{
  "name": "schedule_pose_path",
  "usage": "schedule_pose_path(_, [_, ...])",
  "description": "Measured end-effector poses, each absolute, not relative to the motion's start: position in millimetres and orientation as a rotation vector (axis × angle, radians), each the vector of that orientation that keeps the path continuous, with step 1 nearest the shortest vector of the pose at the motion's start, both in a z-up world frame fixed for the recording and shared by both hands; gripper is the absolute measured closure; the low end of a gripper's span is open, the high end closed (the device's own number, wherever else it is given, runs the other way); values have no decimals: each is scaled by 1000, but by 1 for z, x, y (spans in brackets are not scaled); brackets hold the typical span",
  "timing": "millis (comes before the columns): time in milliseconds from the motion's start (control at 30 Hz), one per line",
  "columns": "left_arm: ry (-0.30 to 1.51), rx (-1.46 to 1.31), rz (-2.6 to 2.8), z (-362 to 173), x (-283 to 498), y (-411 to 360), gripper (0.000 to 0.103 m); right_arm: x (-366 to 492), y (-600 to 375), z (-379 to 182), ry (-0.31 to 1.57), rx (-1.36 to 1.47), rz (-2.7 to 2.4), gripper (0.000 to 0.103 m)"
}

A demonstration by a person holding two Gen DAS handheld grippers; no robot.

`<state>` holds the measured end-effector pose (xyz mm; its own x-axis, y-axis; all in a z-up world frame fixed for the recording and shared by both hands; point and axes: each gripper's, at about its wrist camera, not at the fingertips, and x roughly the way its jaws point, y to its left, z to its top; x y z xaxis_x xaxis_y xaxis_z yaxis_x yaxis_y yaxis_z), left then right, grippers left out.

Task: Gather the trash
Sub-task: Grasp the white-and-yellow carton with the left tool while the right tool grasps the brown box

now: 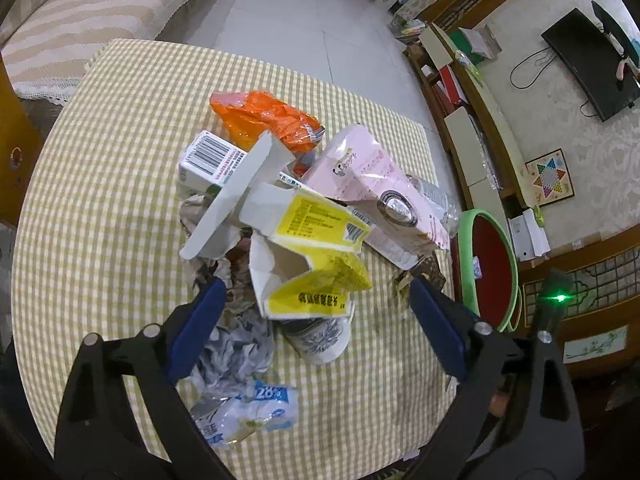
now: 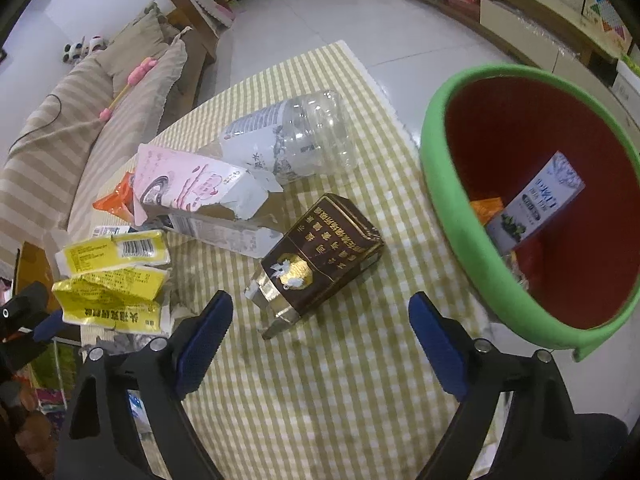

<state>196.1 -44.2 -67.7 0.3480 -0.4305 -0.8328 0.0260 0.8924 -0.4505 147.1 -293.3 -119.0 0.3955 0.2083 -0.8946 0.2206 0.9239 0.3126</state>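
Checked yellow cloth (image 1: pixel 120 128) is spread over the table; a striped sofa (image 1: pixel 88 4) is seen at the far left. Trash is heaped mid-cloth: a yellow carton (image 1: pixel 316 224), a pink carton (image 1: pixel 372 184). Both the left gripper (image 1: pixel 314 292) and right gripper (image 2: pixel 320 312) are held released, empty. A brown box (image 2: pixel 320 256) is lain beside the green-rimmed bin (image 2: pixel 452 216) at the right.

— What am I seeing on the tabletop (image 2: pixel 340 380)?

— I'm counting two yellow cartons (image 2: pixel 114 254) (image 2: pixel 112 298), one pink carton (image 2: pixel 192 196), one brown box (image 2: pixel 320 258), one clear bottle (image 2: pixel 292 138), and one orange wrapper (image 1: pixel 268 120).

— And the bin (image 2: pixel 448 216)?

— One bin, with one blue-and-white carton (image 2: pixel 536 204) lying inside.
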Motion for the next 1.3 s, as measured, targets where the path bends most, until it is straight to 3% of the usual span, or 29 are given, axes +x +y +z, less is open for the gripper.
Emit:
schedule_pose_path(67, [1190,-405,-309,-69,199,-46,17,150,-294,-123,1183,440,-5,23])
schedule_pose_path(267, [1212,-436,-303,-77,208,-48,34,158,-301,-132,1210,514,5,45])
schedule_pose_path(433, [1228,-462,-311,-83,211,-48,68,157,-296,-127,1206,513,27,61])
schedule_pose_path(533, [1217,-464,-321,-82,209,-48,75,153,-298,-122,1196,507,29,71])
schedule_pose_path(800, [1180,-458,-334,-73,195,-38,79,139,-304,-111,1170,506,37,82])
schedule_pose_path(1133, [1122,-415,-325,-48,175,-34,79,125,-298,-86,1125,463,63,87])
schedule_pose_path(1233, [1099,-396,-327,-39,170,-35,79,123,-295,-78,1117,447,79,95])
schedule_pose_path(1267, [1092,-392,-328,-36,168,-35,79,121,-293,-75,1116,435,82,103])
schedule_pose_path(1300, [1085,-389,-330,-33,166,-35,79,120,-292,-73,1112,428,83,103])
